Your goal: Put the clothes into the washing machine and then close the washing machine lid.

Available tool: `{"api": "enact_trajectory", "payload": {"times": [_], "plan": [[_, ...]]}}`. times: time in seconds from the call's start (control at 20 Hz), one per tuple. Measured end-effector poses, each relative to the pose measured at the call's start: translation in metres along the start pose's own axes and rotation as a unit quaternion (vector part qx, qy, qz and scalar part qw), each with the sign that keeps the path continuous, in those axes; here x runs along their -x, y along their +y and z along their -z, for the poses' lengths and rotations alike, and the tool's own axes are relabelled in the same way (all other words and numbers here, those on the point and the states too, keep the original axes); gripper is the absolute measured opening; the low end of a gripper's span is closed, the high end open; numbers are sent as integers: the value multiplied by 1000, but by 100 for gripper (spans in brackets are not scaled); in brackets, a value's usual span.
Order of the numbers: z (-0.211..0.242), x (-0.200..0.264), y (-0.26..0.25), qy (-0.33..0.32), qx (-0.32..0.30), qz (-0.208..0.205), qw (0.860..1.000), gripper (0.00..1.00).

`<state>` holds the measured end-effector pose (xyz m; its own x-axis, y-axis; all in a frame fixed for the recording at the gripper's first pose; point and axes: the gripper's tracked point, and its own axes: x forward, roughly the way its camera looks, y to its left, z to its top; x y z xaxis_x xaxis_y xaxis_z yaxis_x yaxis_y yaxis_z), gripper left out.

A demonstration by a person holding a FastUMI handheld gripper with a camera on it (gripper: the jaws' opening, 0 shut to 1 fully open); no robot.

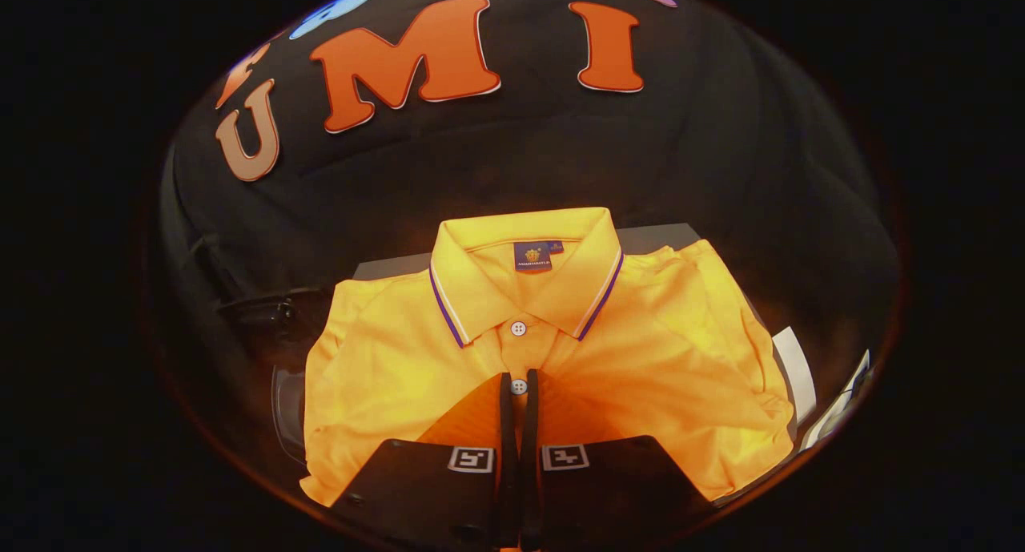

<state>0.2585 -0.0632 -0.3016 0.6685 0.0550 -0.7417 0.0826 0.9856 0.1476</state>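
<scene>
The gripper (519,384) points forward and slightly downward. Its two fingers (506,408) stand side by side, nearly parallel, with a narrow slit between them. Whether they pinch anything in that slit cannot be told. Each finger base carries a square marker.

**Single fisheye view riding on the claw**

The camera sits just behind the claw (519,388), facing forward and slightly down along its nearly closed fingers, close above a folded yellow polo shirt (641,360), with the booth wall beyond.
</scene>
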Motion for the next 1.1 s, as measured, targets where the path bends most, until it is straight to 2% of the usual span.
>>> {"api": "enact_trajectory", "payload": {"times": [0.25,0.65,1.1], "plan": [[-8,8,3,-31,-17,-27,999,8],[-46,64,28,-112,-48,-84,989,8],[-63,136,116,-183,-27,-118,975,8]]}}
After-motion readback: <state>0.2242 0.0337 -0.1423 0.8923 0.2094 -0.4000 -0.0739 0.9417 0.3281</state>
